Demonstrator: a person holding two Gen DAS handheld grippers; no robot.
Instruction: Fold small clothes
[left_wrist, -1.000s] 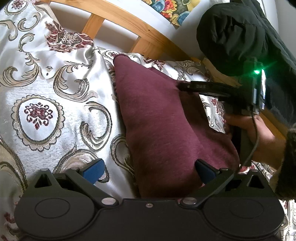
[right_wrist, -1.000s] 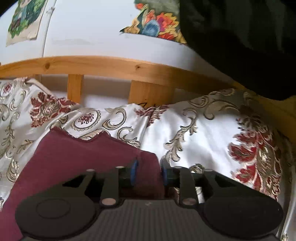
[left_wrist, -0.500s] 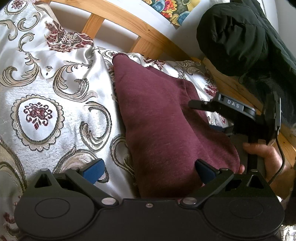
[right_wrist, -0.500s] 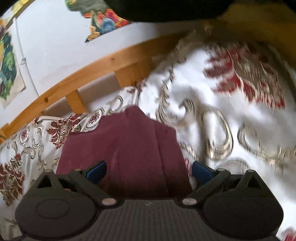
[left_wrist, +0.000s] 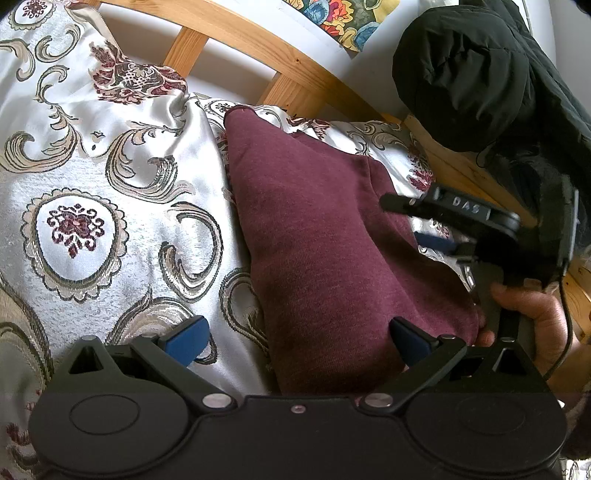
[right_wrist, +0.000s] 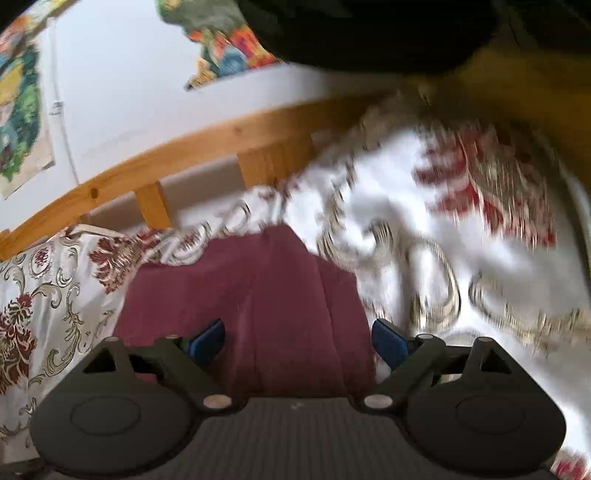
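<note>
A maroon garment lies folded into a long strip on the patterned bedspread. My left gripper is open at its near end: the left pad hangs over the bedspread, the right pad over the cloth. In the left wrist view my right gripper hovers at the garment's right edge, held by a person's hand. In its own blurred view the right gripper has jaws standing wide and closing. The maroon garment lies between them, and the pads do not press on it.
A wooden bed rail runs along the far side against a white wall with colourful pictures. A black jacket hangs at the upper right over the rail. The bedspread spreads wide to the left of the garment.
The right gripper let go of the garment's edge and opened wide, then rolled and drew back toward the lower right. The left gripper stayed put.
</note>
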